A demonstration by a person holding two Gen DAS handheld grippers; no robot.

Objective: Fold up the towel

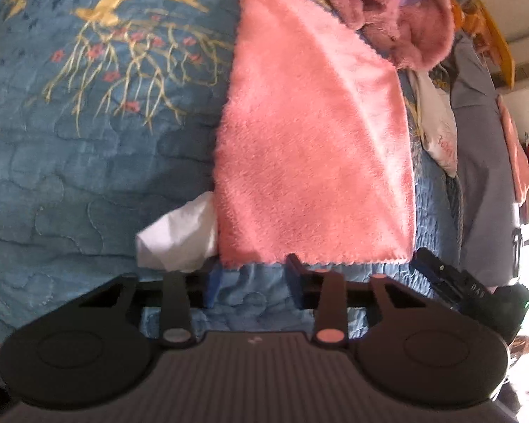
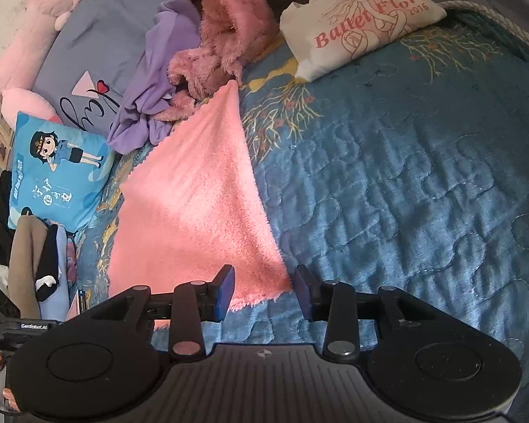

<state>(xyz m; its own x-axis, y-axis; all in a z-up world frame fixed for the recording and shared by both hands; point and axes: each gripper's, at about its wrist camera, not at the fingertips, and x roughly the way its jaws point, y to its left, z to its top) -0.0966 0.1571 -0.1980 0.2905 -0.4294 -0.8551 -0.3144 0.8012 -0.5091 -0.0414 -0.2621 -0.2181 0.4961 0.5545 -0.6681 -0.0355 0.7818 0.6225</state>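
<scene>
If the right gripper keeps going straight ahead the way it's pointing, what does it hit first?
Most likely the near corner of the pink towel, which lies just ahead between the open fingers of the right gripper. Depth is hard to judge; it might touch the blue quilt first.

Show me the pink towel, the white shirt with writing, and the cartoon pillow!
pink towel [image 2: 197, 211]: right wrist view, middle of its fluffy top.
white shirt [image 2: 356, 21]: right wrist view, on the pink lettering.
cartoon pillow [image 2: 60, 172]: right wrist view, its blue front.

We see soft daylight on both views — it blows out to white glare at the left wrist view's right edge. That view is slightly blurred; the right wrist view is sharper. Fisheye bending curves the blue quilt [image 2: 423, 176] at every edge, with dark vignetted corners.
</scene>
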